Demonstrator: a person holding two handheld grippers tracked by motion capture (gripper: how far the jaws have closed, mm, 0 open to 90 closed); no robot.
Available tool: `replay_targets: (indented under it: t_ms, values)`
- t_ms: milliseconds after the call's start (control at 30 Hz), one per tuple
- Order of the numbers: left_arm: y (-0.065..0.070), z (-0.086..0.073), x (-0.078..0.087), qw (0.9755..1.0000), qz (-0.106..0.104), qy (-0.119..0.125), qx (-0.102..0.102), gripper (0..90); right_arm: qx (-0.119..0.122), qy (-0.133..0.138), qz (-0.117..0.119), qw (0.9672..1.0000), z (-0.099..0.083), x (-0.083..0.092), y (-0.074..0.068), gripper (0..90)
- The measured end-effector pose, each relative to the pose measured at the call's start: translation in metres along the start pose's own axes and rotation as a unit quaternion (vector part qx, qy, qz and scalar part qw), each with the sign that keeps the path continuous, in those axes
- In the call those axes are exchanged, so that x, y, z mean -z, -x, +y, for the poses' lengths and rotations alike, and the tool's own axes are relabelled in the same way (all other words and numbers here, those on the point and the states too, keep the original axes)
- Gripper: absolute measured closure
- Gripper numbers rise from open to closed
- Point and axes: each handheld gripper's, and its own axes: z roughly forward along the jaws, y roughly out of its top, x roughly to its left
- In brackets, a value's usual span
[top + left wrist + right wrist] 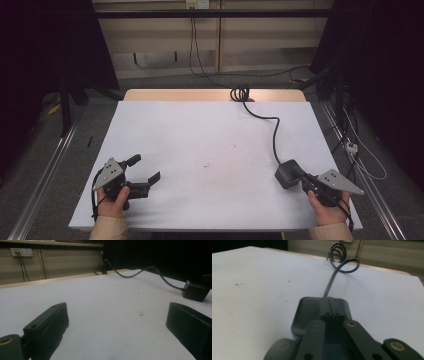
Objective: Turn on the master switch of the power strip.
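Near the desk's (pixel 210 130) front edge we hold both tools. Our left gripper (pixel 146 173), by the front left corner, has its jaws spread wide over bare white surface. Our right gripper (pixel 300 176), by the front right corner, has its jaws together, tips pressing on the black adapter (pixel 286 173) without enclosing it. The adapter's cable (pixel 274 131) runs to a coil at the far edge; we judge a hard push could skid the block, or the cable could tug it back.

We see a dark grey power adapter (pixel 287 173) with rounded corners lying flat on the white table (pixel 200 145), near its right edge. Its black cable (pixel 274 131) snakes back to a coil at the far edge.
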Motion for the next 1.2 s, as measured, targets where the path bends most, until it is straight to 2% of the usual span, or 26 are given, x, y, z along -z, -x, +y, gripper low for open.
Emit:
replay_targets:
  t_ms: [133,333,567,667,833,867,900,933,1067,1100,1200]
  values:
    - [-0.0001,0.0003,-0.0002,1.0000,0.000,0.000,-0.002,4.0,0.002,0.001,-0.007,1.0000,-0.0003,0.0002,-0.0021,90.0]
    - [-0.0006,-0.0001,-0.0005,1.0000,-0.001,-0.003,-0.002,4.0,-0.003,0.003,-0.001,1.0000,-0.0006,0.0002,0.0000,90.0]
    - [-0.0007,0.0004,-0.0005,1.0000,0.001,-0.001,-0.003,3.8,0.003,0.009,0.001,1.0000,-0.0007,0.0003,0.0014,90.0]
    - [-0.0005,0.0004,-0.0008,1.0000,-0.001,0.000,-0.001,3.8,0.000,0.013,-0.005,0.9999,-0.0005,0.0016,0.0033,90.0]
    - [-0.0013,0.0005,-0.0013,1.0000,-0.002,-0.004,-0.004,3.8,-0.020,0.020,-0.002,0.9996,-0.0005,0.0037,0.0070,90.0]
    - [-0.0012,0.0005,-0.0014,1.0000,-0.002,-0.004,-0.005,3.8,-0.023,0.028,0.001,0.9994,0.0022,0.0048,0.0062,83.8]
    - [-0.0012,0.0004,-0.0013,1.0000,-0.002,-0.004,-0.005,3.8,-0.023,0.028,0.001,0.9994,0.0022,0.0048,0.0062,83.8]
    - [-0.0012,0.0004,-0.0012,1.0000,-0.002,-0.004,-0.005,3.9,-0.024,0.029,-0.003,0.9993,0.0037,0.0046,0.0055,76.0]
    - [-0.0017,0.0005,0.0003,1.0000,-0.001,-0.003,-0.004,3.8,-0.031,0.030,-0.003,0.9991,0.0056,0.0032,0.0063,73.7]
    - [-0.0019,0.0006,0.0005,1.0000,-0.001,-0.002,-0.005,3.8,-0.033,0.034,-0.003,0.9989,0.0063,0.0022,0.0061,66.7]
    - [-0.0020,0.0003,0.0008,1.0000,0.000,-0.003,-0.005,3.8,-0.034,0.034,-0.002,0.9988,0.0067,0.0011,0.0054,65.1]
